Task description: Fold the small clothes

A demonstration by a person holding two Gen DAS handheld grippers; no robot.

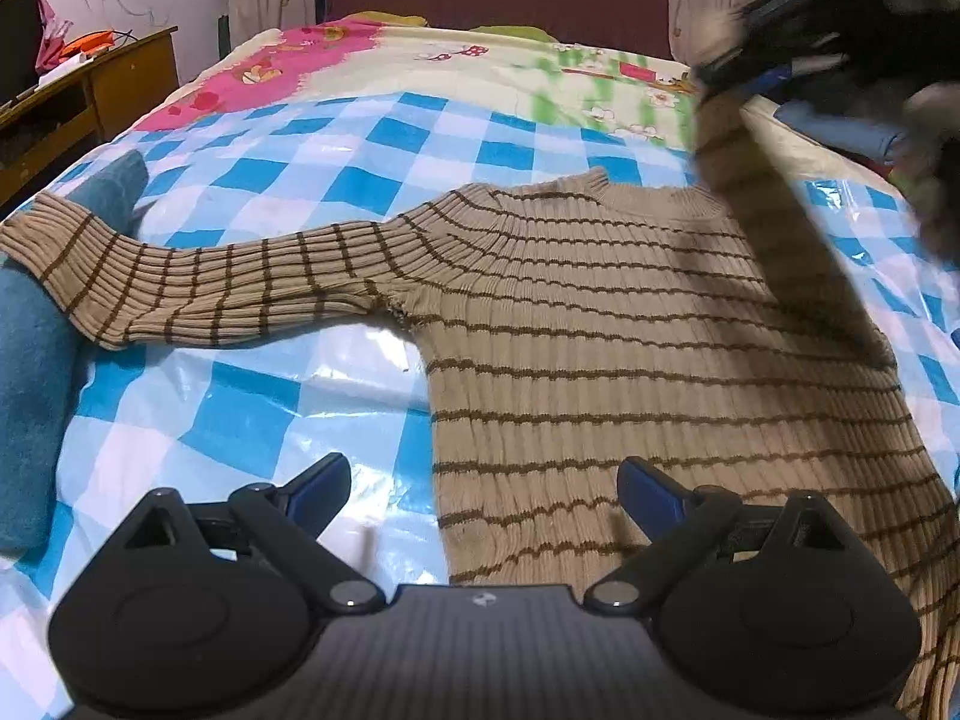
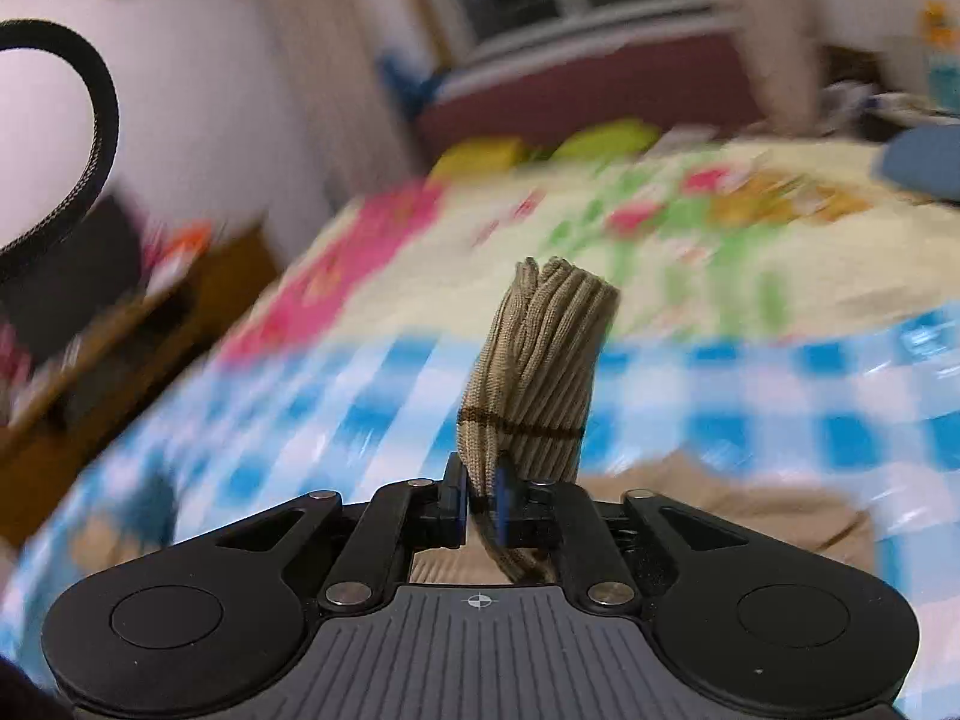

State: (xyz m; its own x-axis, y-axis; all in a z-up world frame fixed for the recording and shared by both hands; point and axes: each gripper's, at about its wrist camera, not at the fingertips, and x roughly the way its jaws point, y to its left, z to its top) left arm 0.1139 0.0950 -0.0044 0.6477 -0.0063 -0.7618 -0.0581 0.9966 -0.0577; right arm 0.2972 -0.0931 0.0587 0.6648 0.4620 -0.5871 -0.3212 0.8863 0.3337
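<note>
step: sleeve fold, 1st of the folds by the look of it; body not folded yet
sweater (image 1: 630, 348): tan ribbed knit with brown stripes, lying flat on the blue-and-white check sheet (image 1: 288, 414) that covers the bed, neckline toward the headboard (image 1: 498, 0)
sleeve on the left of the left wrist view (image 1: 198, 288): stretched straight out to the side, flat, cuff end resting on a teal cloth (image 1: 36, 360)
sleeve on the right of that view (image 1: 756, 204): lifted off the bed, rising at a slant from the shoulder up to the right gripper
right gripper (image 2: 481, 501): narrow, blue pads pinched on the bunched cuff (image 2: 534, 372) of the raised sleeve; cuff end sticks up past the fingertips; also seen blurred at the top right of the left wrist view (image 1: 750, 69)
left gripper (image 1: 485, 489): wide open, nothing between the jaws, low near the hem with 1 finger over the sweater body and 1 over the bare sheet
progress: early; 1 sleeve in the air, other sleeve and the body untouched
next move, judged: carry the held cuff across the chest, lay the sleeve flat over the body, then let go; needs the shoulder to stay put, so the free left gripper could pin the body
risk, judged: pulling too hard drags the whole sweater over the slick sheet; bunched cuff may land twisted
background: wooden desk (image 1: 90, 90) at left, floral quilt (image 1: 480, 72) beyond the check sheet; right wrist view blurred
</note>
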